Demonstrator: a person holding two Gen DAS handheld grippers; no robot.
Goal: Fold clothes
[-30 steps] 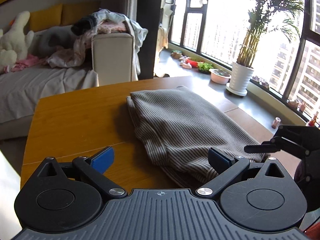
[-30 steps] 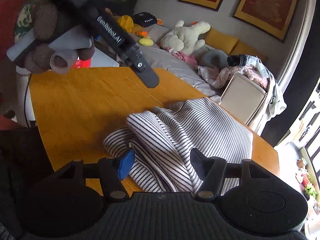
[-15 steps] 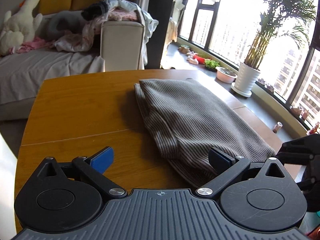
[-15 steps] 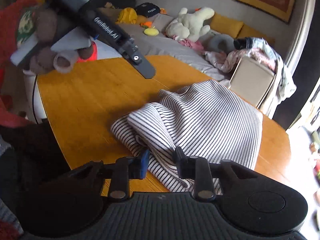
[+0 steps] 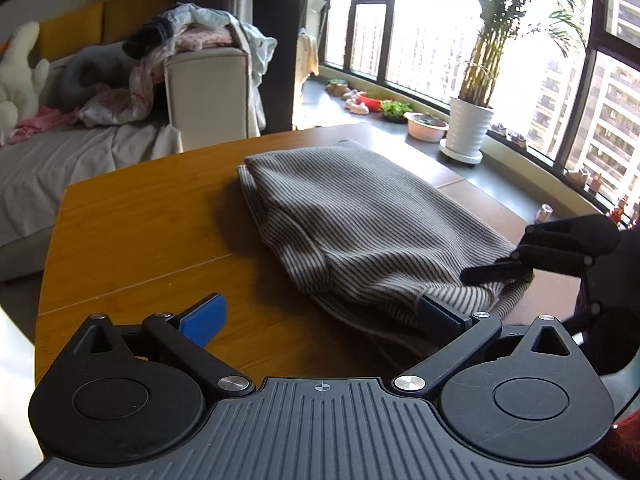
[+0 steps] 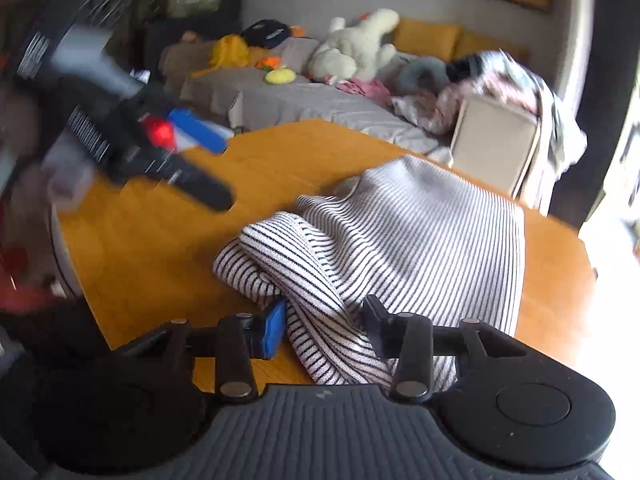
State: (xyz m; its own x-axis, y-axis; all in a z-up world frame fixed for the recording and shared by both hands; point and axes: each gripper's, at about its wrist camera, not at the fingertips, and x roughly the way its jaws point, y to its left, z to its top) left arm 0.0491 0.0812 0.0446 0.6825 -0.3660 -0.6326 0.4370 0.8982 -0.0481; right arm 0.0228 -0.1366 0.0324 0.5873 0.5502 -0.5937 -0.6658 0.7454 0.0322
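A grey-and-white striped garment (image 5: 360, 232) lies folded on the wooden table (image 5: 140, 240). My left gripper (image 5: 320, 314) is open wide at its near edge; the right fingertip (image 5: 440, 314) touches the cloth and nothing sits between the pads. In the right wrist view a raised fold of the striped garment (image 6: 420, 232) fills the gap of my right gripper (image 6: 324, 324). Its jaws are opening slightly, and the pads still hold the fold. The right gripper (image 5: 500, 272) also shows at the garment's near right corner. The left gripper (image 6: 180, 176) appears blurred over the table.
A sofa (image 5: 60, 168) with a pile of clothes (image 5: 192, 36) and a plush toy (image 6: 356, 48) stands beyond the table. A potted plant (image 5: 468, 132) and small pots line the window sill. The table edge (image 6: 560, 224) runs close to the garment's far side.
My right gripper narrowed onto a fold of the striped garment, rolled and shifted with it, and the fold now stands bunched up. The left gripper stayed open and barely moved.
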